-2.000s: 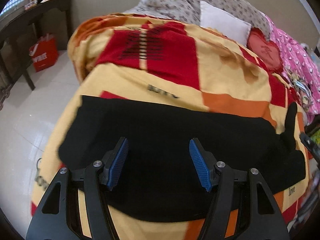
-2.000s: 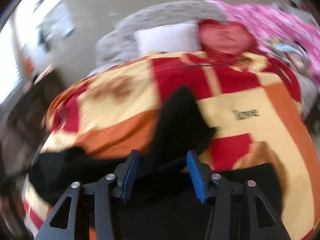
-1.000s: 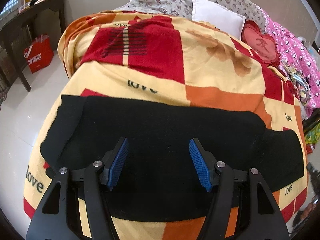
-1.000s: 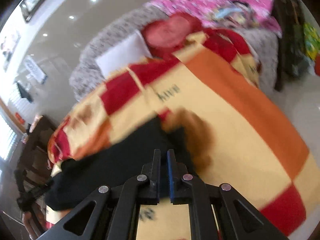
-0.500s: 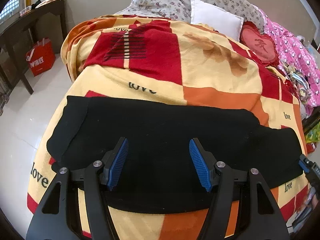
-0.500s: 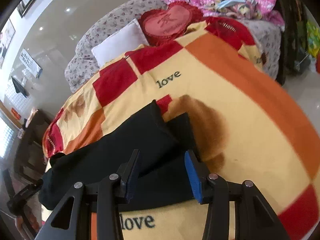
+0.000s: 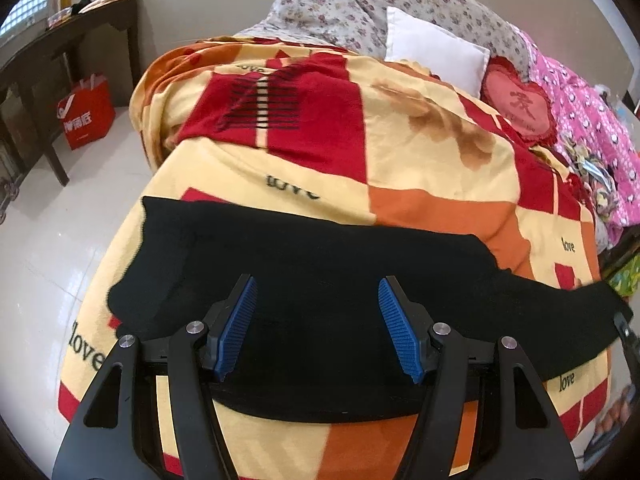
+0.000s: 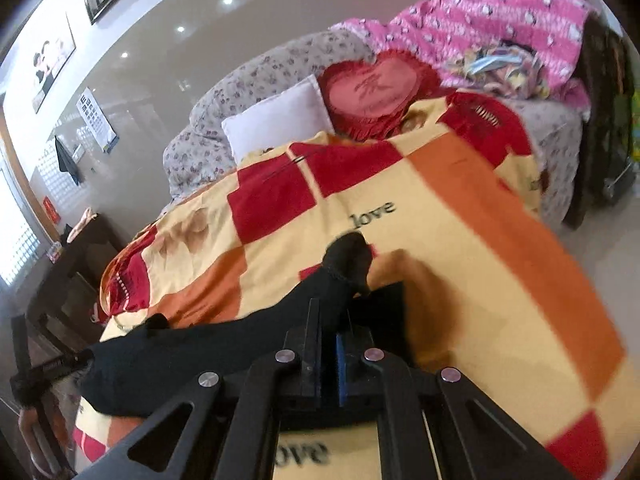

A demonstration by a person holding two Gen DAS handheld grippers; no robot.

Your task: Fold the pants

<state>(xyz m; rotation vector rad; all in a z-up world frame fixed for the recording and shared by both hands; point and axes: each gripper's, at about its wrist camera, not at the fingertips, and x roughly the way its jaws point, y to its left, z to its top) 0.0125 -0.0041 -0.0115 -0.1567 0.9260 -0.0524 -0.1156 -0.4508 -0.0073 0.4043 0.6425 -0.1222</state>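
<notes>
Lying across the lower half of the left wrist view, the black pants stretch flat as a long band over the patchwork blanket. A red shopping bag stands at upper left, contents hidden. The left gripper hovers wide apart above the cloth, gripping nothing. The right gripper has just snapped closed, pinching a bunched pants end that peaks at frame centre.

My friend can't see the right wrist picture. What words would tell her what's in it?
The right tongs are shut on a pinched-up corner of the black pants, which lie across a red, orange and yellow checked blanket printed with "love". Behind are a white pillow, a red heart cushion and a pink quilt.
</notes>
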